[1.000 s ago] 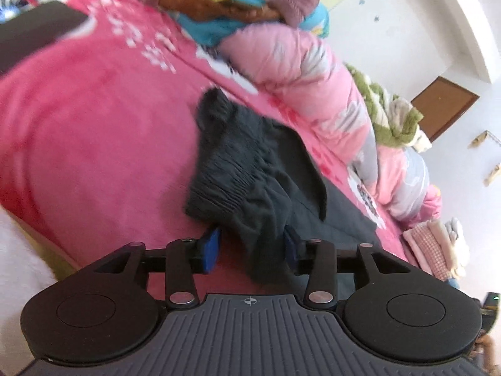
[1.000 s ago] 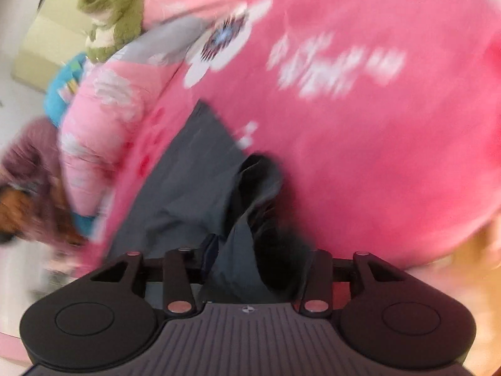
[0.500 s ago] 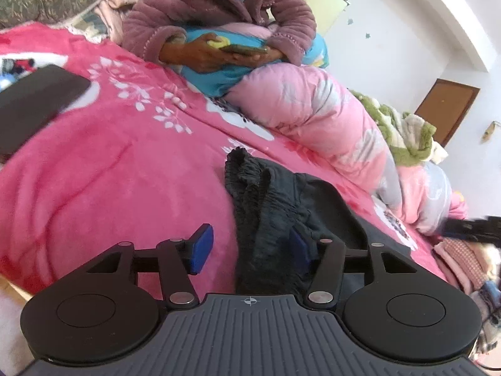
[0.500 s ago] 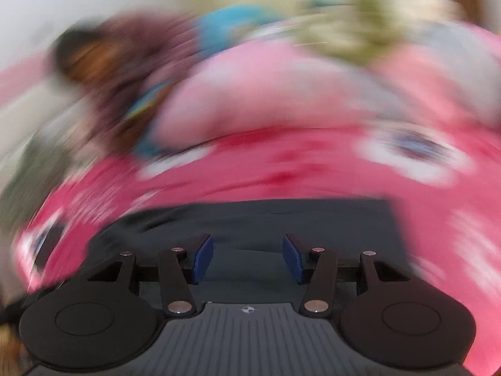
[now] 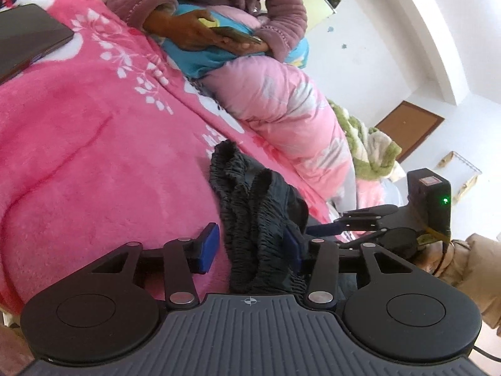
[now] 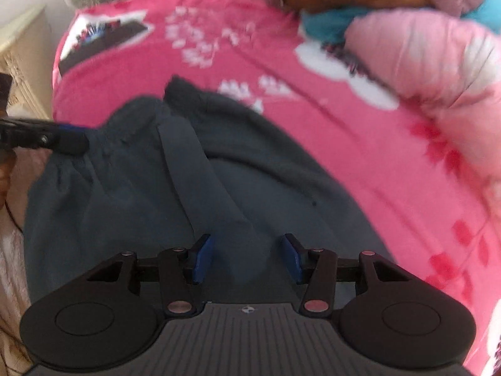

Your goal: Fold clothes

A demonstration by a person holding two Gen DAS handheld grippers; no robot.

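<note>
Dark grey trousers (image 6: 175, 175) lie on a bright pink blanket (image 5: 78, 144). Their gathered elastic waistband (image 5: 253, 216) sits bunched between the jaws of my left gripper (image 5: 250, 247), which stands open with the fabric against its right pad. My right gripper (image 6: 247, 258) is open and empty, low over the flat trouser cloth. The left gripper's fingertip (image 6: 67, 138) shows in the right wrist view at the waistband's left edge. The right gripper's body (image 5: 407, 216) shows in the left wrist view, at the right.
A seated person in a purple jacket (image 5: 219, 3) holds a phone at the back of the bed. A pale pink quilt (image 5: 281, 106) lies beside the trousers. A dark flat tablet-like object (image 5: 25, 40) rests on the blanket at the left.
Both grippers let go of the trousers and opened. The right gripper swung round over the flat cloth. The left gripper stayed at the waistband, which now lies bunched on the blanket.
</note>
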